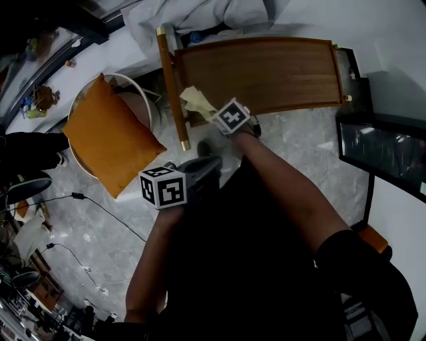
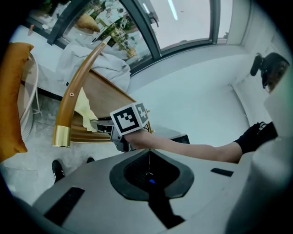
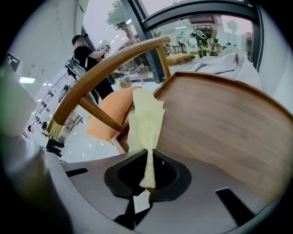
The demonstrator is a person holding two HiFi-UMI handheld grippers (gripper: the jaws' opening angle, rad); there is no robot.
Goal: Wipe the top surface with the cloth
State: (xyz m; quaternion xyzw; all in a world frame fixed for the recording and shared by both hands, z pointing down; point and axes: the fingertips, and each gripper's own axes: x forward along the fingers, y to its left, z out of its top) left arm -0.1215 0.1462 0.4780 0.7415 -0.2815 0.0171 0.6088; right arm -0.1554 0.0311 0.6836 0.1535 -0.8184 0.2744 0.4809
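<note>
A pale yellow cloth [image 1: 196, 101] hangs at the left end of the brown wooden top [image 1: 266, 73], beside its raised bar [image 1: 172, 86]. My right gripper [image 1: 213, 114] is shut on the cloth's lower end. In the right gripper view the cloth [image 3: 145, 122] runs up from the shut right gripper [image 3: 148, 183] and drapes at the edge of the wooden top [image 3: 219, 119]. My left gripper [image 1: 210, 164] is held low over the floor, away from the top. In its own view the left gripper [image 2: 149, 174] is shut with nothing in it, and the cloth [image 2: 84, 107] shows ahead.
An orange cushion [image 1: 110, 138] lies on a round white chair [image 1: 143, 93] left of the top. White fabric [image 1: 200, 16] is piled behind it. A dark glass cabinet [image 1: 383, 150] stands at right. Cables [image 1: 80, 196] run over the marble floor. A person [image 3: 89, 57] stands far off.
</note>
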